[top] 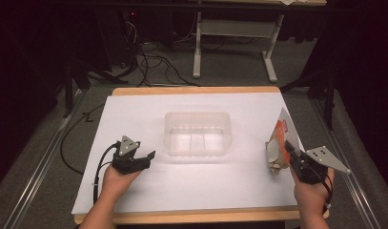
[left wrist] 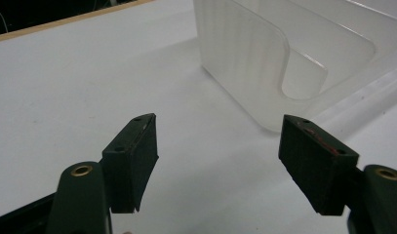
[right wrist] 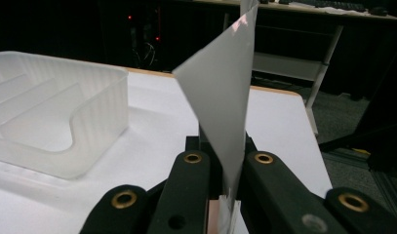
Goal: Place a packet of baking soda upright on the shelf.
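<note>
- At the left of the bench (top: 134, 191), the left claw (top: 145, 159) rests low with its jaws apart and nothing between them, pointing toward the clear plastic bin (top: 198, 133) just beyond it.
- In the left gripper view the bin's rounded near corner (left wrist: 264, 63) sits ahead of the open pads (left wrist: 137, 161), apart from them; that hand looks best kept idle, or ready to steady the bin.
- The bin stands mid-bench, with nothing visible inside and its ribbed floor showing.
- At the right edge, the right claw (top: 288, 151) is clamped on a flat snack packet (top: 279, 145), held upright and well apart from the bin.
- The right gripper view shows the packet's silvery back (right wrist: 225, 107) pinched low, near its bottom edge, so it may swing.
- Likely step: carry the packet to the bin. It should clear the near wall before the jaws part, and go in low rather than dropped.
</note>
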A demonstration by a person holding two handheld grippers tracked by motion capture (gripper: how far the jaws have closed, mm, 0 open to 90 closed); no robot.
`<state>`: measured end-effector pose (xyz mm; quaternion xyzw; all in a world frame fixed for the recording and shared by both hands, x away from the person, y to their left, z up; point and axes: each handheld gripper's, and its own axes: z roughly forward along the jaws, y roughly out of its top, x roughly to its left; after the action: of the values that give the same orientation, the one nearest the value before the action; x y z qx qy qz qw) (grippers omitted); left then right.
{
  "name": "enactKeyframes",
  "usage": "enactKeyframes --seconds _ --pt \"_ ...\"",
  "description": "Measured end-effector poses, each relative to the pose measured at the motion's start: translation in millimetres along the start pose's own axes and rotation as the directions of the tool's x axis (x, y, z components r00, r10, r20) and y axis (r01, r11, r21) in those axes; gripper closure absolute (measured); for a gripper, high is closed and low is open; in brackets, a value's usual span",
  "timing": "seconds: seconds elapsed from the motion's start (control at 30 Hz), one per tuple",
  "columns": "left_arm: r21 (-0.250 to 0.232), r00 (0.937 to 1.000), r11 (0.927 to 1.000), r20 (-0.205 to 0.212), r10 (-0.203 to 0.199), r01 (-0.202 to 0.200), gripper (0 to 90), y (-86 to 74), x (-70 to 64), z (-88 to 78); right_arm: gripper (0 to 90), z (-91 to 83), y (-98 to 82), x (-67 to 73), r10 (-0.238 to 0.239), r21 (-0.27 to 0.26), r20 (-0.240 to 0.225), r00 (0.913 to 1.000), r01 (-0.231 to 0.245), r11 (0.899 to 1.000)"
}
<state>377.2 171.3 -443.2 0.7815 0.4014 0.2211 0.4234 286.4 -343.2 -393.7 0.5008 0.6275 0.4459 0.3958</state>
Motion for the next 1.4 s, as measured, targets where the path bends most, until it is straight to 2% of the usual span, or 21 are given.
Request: enactKeyframes --seconds 0.17,0.3,0.4,0.43,0.53,0.57,0.6,0.63,0.7,0.8,0.93,0.97,1.13,1.27,1.4 --pt "-0.002 1.0 1.0 0.0 0.009 -0.009 31.0 0.4 -1.0 0.0 90.0 -3.3 5.4 2.6 0.001 -0.024 -0.011 0.9999 -0.001 1.0" --pt "-0.007 0.9999 0.9999 -0.002 0.015 -0.015 32.5 1.1 -2.8 -0.4 90.0 -6.6 13.8 8.5 -0.006 -0.058 -0.039 0.9992 0.004 0.998" --pt "-0.015 0.9998 0.9997 -0.006 0.017 -0.017 44.3 2.2 -3.6 -1.6 90.0 -7.9 18.0 11.2 -0.007 -0.072 -0.051 0.9987 0.003 0.997" --pt "-0.023 0.9999 0.9996 -0.009 0.015 -0.015 44.3 3.0 -3.8 -2.4 90.0 -8.2 20.1 12.6 -0.003 -0.081 -0.061 0.9981 -0.002 0.997" --pt "-0.05 0.9998 0.9987 -0.012 -0.014 0.014 61.3 5.2 -4.7 -2.3 90.0 -8.7 26.5 18.0 -0.005 -0.094 -0.082 0.9967 -0.003 0.996" --pt "-0.055 0.9996 0.9982 -0.013 -0.024 0.023 71.5 6.5 -5.1 -1.7 90.0 -8.4 28.4 19.7 -0.011 -0.101 -0.089 0.996 0.002 0.995" --pt "-0.066 0.9994 0.9974 -0.014 -0.032 0.031 76.5 7.9 -6.1 -0.2 90.0 -7.9 32.7 24.0 -0.011 -0.104 -0.103 0.9946 0.0 0.995" --pt "-0.072 0.9992 0.997 -0.025 -0.032 0.03 76.5 9.9 -7.4 1.3 90.0 -7.9 32.7 24.0 -0.011 -0.104 -0.103 0.9946 0.0 0.995" --pt "-0.11 0.9964 0.9914 -0.039 -0.075 0.07 89.3 16.4 -12.0 8.8 90.0 -7.4 39.6 28.4 -0.013 -0.112 -0.125 0.9921 -0.001 0.994" --pt "-0.119 0.995 0.9887 -0.03 -0.096 0.091 90.0 19.7 -17.1 15.4 90.0 -6.9 44.2 31.3 -0.011 -0.119 -0.134 0.9909 -0.005 0.993" --pt "-0.113 0.997 0.9909 -0.017 -0.076 0.074 90.0 22.3 -29.3 23.9 90.0 -4.0 54.4 38.3 -0.015 -0.132 -0.144 0.9894 -0.004 0.991" --pt "-0.112 0.9973 0.991 -0.002 -0.074 0.073 90.0 22.5 -32.5 25.9 90.0 -2.7 56.3 39.7 -0.018 -0.136 -0.148 0.9888 -0.003 0.991" --pt "-0.109 0.9972 0.9912 0.014 -0.074 0.075 90.0 22.9 -32.9 25.8 90.0 0.2 65.7 45.9 -0.025 -0.149 -0.156 0.9874 0.002 0.989" --pt "-0.118 0.9961 0.9892 0.03 -0.084 0.087 90.0 22.9 -33.5 23.5 90.0 2.8 80.7 54.7 -0.035 -0.174 -0.173 0.9843 0.004 0.985" --pt "-0.132 0.9959 0.987 0.009 -0.09 0.091 89.1 23.0 -30.9 20.0 90.0 4.7 90.5 61.8 -0.041 -0.194 -0.19 0.9808 0.004 0.981"
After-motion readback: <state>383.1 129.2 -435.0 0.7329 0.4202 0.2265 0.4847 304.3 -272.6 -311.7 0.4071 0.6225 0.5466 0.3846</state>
